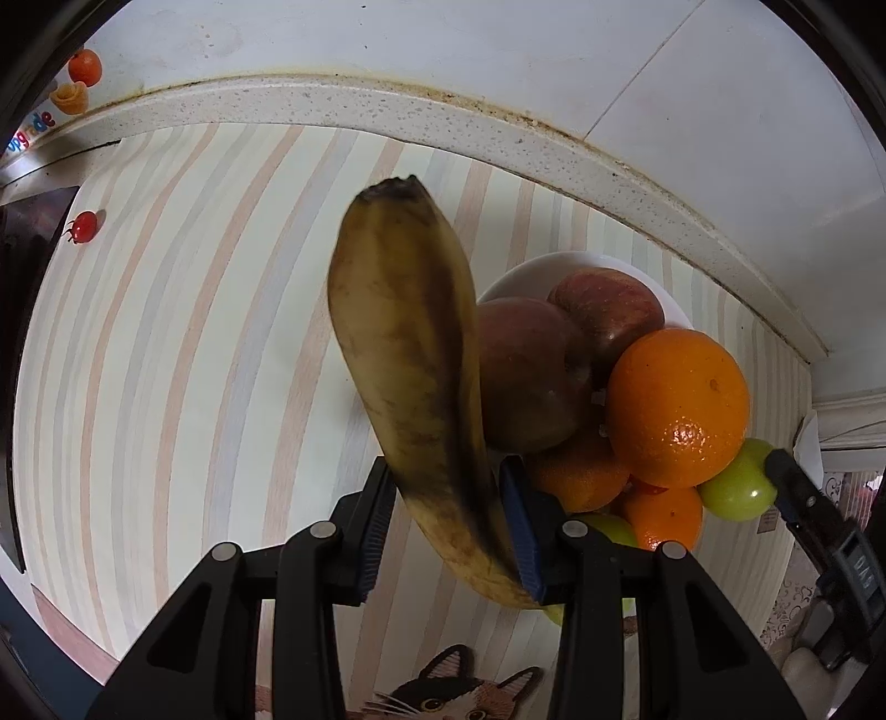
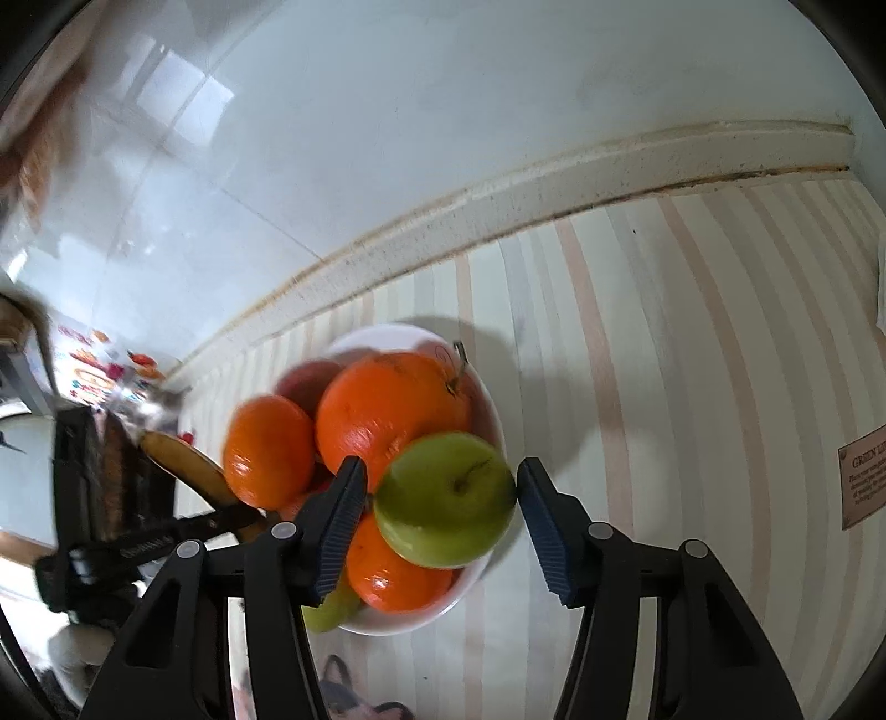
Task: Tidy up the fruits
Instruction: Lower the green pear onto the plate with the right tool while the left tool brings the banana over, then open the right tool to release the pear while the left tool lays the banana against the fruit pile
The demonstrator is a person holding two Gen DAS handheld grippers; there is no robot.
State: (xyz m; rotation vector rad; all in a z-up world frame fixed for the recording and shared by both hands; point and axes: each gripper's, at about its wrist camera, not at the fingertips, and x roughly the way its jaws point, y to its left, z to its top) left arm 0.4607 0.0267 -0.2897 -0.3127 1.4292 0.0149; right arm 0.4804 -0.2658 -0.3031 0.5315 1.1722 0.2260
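Here the banana, brown-streaked with a blackened tip, is clamped near its stem end between the blue pads of the left gripper; the jaws stand nearly closed on it and it juts away from the camera, over the striped mat and just beside the white bowl. In the right wrist view the same banana shows at the left of the bowl, with the left gripper below it.

The bowl is heaped with fruit: two red apples, several oranges and green apples. One green apple sits on top of the heap at the near rim, between the pads of the right gripper. The right-hand pad touches or almost touches it; the left-hand pad stands just clear, with a narrow gap, so the jaws are partly open and not pressing on the fruit. The largest orange lies right behind that apple, a smaller one to its left.

The mat lies on a counter with a speckled stone edge against a white tiled wall. A small red cherry-like fruit lies alone on the mat, well apart from the bowl. A cat picture is printed at the mat's near edge.
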